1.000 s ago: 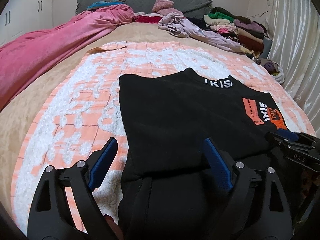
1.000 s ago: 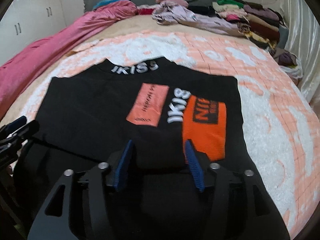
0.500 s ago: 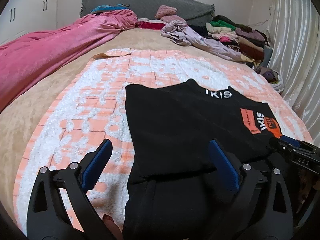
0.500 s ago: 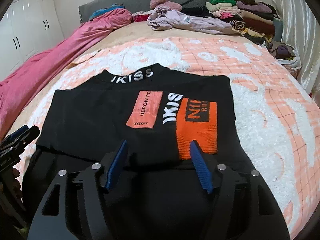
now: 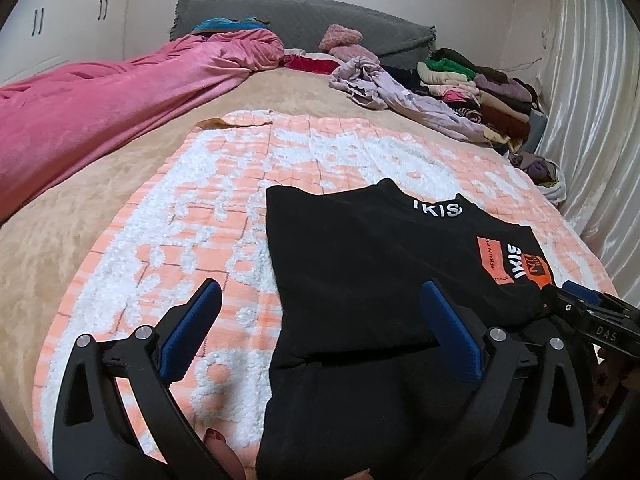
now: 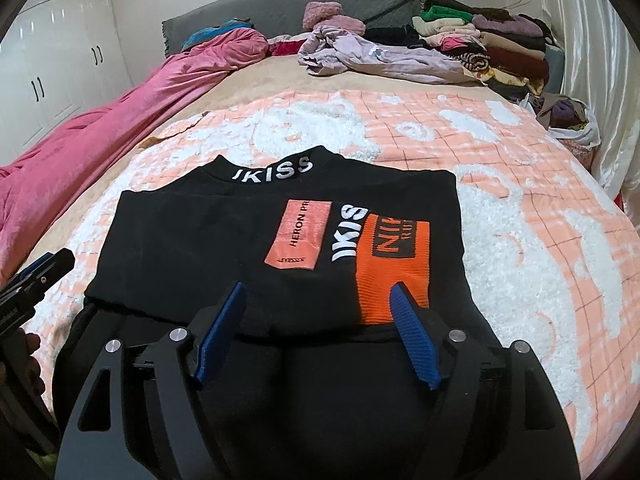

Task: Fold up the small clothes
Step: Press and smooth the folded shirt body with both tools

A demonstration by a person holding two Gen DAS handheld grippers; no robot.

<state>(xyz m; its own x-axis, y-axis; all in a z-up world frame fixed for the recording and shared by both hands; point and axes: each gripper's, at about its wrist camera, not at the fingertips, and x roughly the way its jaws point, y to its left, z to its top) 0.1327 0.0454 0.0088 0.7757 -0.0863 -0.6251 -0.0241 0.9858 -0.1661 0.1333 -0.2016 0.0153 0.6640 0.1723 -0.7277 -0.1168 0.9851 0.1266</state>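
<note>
A black top (image 5: 360,264) with white "IKISS" lettering and orange patches lies flat on the peach-and-white blanket (image 5: 224,208); it also shows in the right wrist view (image 6: 224,248). Its upper part lies folded over the lower part near me. My left gripper (image 5: 320,312) is open and empty above the garment's left near edge. My right gripper (image 6: 316,312) is open and empty above the fold line, just below the orange patch (image 6: 392,264). Each gripper shows at the edge of the other's view.
A pink blanket (image 5: 100,108) lies along the left side of the bed. Loose lilac clothes (image 6: 380,56) and a stack of folded clothes (image 6: 496,44) sit at the far right. A curtain (image 5: 592,120) hangs on the right; white cupboards (image 6: 52,60) stand on the left.
Both grippers have drawn back and up from the black top, so more of the bed shows. The left jaws have opened wider. The garment lies still.
</note>
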